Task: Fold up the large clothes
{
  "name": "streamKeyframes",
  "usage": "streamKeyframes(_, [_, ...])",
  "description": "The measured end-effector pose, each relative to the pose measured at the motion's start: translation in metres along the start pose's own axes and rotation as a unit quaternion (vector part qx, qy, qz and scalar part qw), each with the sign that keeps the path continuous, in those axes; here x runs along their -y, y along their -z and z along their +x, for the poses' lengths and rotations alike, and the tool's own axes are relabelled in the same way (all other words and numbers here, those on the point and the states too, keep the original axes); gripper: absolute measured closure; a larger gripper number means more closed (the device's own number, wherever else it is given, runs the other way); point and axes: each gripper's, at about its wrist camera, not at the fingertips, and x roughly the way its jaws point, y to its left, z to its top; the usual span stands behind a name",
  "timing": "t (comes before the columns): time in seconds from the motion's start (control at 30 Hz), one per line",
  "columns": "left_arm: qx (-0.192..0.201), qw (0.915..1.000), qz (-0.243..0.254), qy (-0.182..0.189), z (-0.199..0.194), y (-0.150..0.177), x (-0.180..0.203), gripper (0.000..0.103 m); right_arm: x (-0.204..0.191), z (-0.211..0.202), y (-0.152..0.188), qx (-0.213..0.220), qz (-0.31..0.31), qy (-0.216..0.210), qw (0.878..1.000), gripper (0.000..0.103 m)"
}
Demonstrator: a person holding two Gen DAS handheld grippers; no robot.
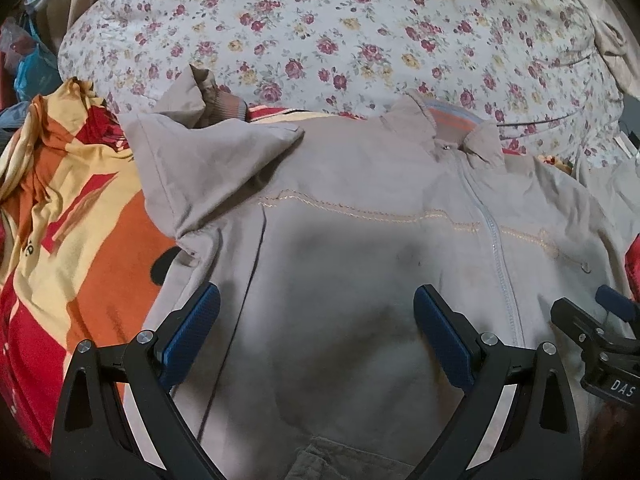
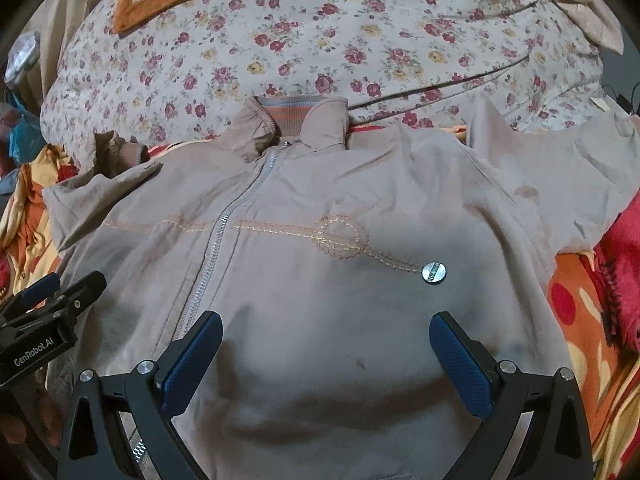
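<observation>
Both grippers hung spread wide and empty: the left gripper and the right gripper each hovered over the lower front of the beige jacket, which lay zipped and face up on the bed ahead of them. One sleeve, ahead and left of the left gripper, looked folded inward; the rest seemed still unfolded, so I judged the task barely begun

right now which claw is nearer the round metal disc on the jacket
Right. The right claw hovers open just below the disc, which sits near its right finger. The left claw is across the zipper, further away.
</observation>
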Motion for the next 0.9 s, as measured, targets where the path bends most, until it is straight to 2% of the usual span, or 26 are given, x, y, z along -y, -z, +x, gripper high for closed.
streamKeyframes(0.13, [-0.008, 1.0000, -0.001, -0.001, 0.004, 0.001, 0.000, 0.005, -0.001, 0.002, 0.000, -0.002, -0.003, 0.002, 1.000, 0.000])
streamKeyframes(0.5, [0.006, 0.9999, 0.009, -0.006, -0.006, 0.003, -0.002, 0.005, -0.010, 0.002, 0.008, 0.003, -0.031, 0.010, 0.999, 0.000])
streamKeyframes(0.9, [0.010, 0.9999, -0.011, -0.008, -0.009, -0.001, -0.011, 0.005, -0.010, 0.003, 0.009, 0.001, -0.028, 0.004, 1.000, 0.000])
